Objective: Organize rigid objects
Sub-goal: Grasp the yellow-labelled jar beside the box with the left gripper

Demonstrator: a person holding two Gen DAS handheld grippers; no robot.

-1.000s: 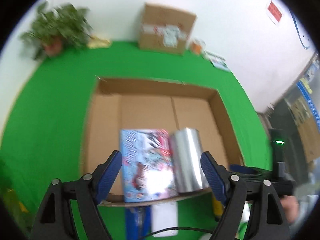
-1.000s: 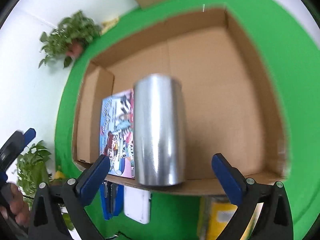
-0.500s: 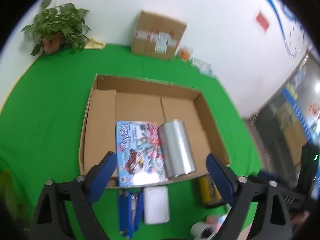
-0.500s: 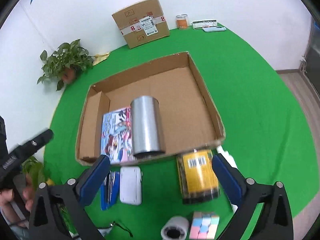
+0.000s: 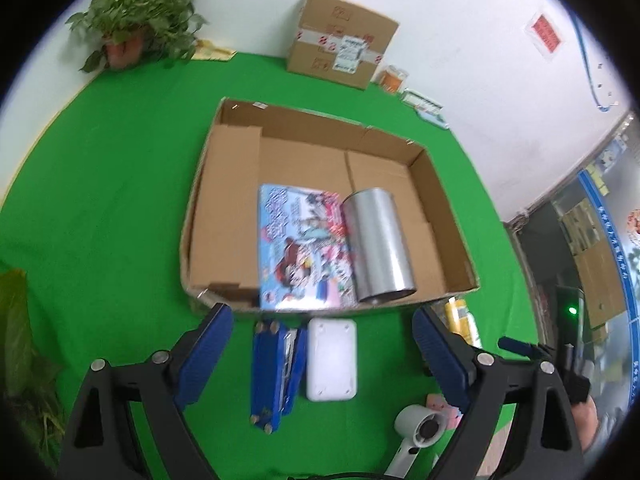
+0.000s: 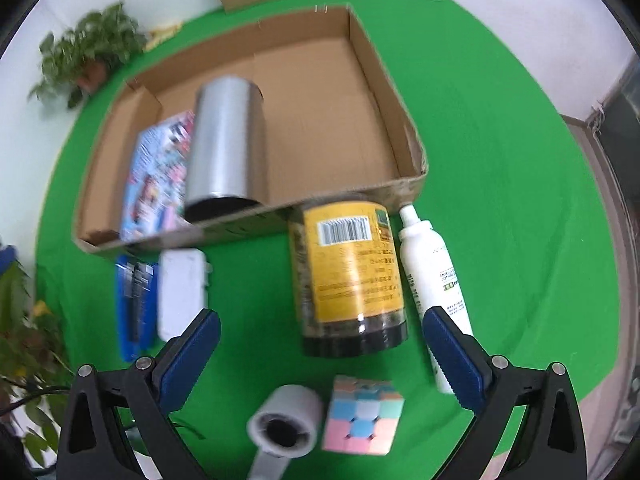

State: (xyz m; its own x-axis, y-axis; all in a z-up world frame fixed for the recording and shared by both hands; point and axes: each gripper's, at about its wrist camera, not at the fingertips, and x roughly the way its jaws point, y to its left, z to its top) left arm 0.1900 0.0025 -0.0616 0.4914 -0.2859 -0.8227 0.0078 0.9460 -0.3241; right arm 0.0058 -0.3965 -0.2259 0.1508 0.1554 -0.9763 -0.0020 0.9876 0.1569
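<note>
Rigid objects lie in two groups on the green counter: two inside one open cardboard tray and six on the cloth in front of it. Within the tray, one silver can lies on its side, touching the right edge of one colourful flat box, both against the near wall.

Seen from the right wrist, one yellow-labelled jar lies on its side at about 12 o'clock from the right tool, its far end against the tray wall. One white spray bottle lies just beside the jar at its 3 o'clock. One pastel puzzle cube and one white roll sit at the jar's 6 o'clock, side by side. One white case and one blue stapler lie at the jar's 9 o'clock, next to each other.

That right tool hangs released above the jar's near end; its jaws have just been closing slightly, with nothing pressed between the pads.

From the left wrist, the left tool is likewise released, its jaws having just been opening, and hovers over the stapler and white case, gripping neither.

Far off at 12 o'clock stand one sealed carton and one potted plant.
</note>
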